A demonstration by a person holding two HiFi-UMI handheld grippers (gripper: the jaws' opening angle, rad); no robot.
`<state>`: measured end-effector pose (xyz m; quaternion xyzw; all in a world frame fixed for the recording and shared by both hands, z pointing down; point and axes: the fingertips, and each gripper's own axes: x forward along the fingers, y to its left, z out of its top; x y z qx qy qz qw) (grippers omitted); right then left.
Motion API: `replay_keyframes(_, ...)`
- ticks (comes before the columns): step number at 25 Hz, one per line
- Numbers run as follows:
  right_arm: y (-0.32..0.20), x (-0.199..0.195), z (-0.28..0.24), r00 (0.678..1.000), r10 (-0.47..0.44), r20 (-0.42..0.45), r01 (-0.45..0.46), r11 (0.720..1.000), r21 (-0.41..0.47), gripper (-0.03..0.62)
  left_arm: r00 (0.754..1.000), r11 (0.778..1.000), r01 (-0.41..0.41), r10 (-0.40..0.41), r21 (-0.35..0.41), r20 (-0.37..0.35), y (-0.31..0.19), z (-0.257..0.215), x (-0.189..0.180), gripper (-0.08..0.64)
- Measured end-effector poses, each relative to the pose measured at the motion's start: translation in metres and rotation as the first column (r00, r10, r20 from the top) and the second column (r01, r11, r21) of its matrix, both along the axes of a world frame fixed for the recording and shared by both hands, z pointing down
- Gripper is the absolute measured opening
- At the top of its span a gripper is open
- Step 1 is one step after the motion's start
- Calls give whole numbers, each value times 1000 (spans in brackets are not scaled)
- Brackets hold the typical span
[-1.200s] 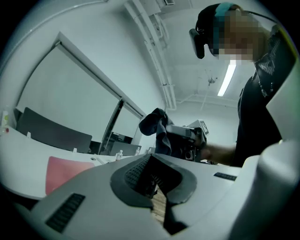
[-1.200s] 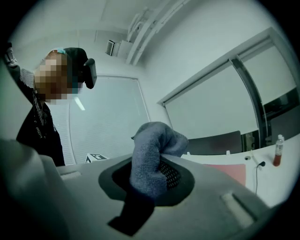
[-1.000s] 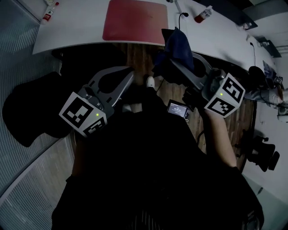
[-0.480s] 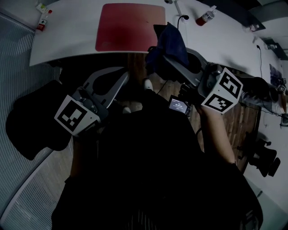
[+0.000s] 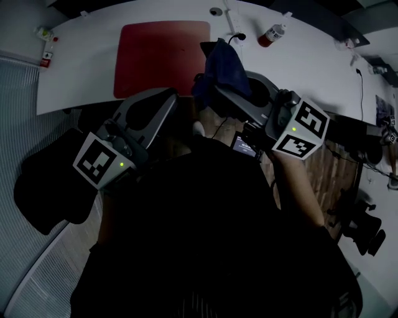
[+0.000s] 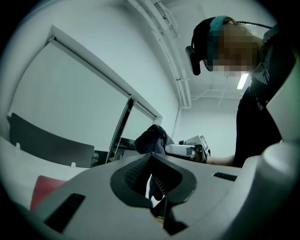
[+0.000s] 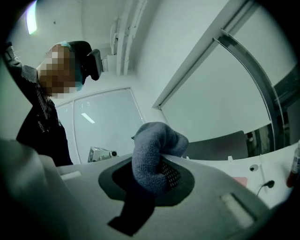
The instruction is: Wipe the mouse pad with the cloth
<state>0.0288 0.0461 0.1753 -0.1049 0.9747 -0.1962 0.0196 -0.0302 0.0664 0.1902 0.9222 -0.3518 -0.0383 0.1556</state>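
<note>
A dark blue cloth [image 5: 224, 61] bunches in the jaws of the right gripper [image 5: 215, 93] at the white desk's [image 5: 81, 71] near edge, beside a red mouse pad [image 5: 163, 57], the left gripper [image 5: 169, 102] alongside.

Straight ahead of the left gripper [image 5: 172, 99]: the near edge of the table [image 5: 81, 74], then the flat red mouse pad [image 5: 158, 56], open across its whole face. Ahead of the right gripper [image 5: 216, 92], past the cloth [image 5: 222, 61] bunched in its jaws: a white cable [image 5: 231, 25] and a small round fitting [image 5: 214, 11], with a small bottle [image 5: 270, 35] further to its right. Left of and below the left gripper, a black chair [image 5: 43, 180] beside the table.
</note>
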Motion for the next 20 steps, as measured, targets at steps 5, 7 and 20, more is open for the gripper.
replay_keyframes(5,-45,34,0,999,-2,37,3,1000,-19,74,1000,999,11,-12,-43,-29,-51,0,33,8)
replay_keyframes(7,-60,46,4,999,-2,41,3,1000,-28,74,1000,998,14,-15,-55,-27,-64,3,44,8)
replay_keyframes(20,-123,66,33,988,145,46,-141,987,-78,74,988,980,-150,152,-128,7,-120,34,62,8)
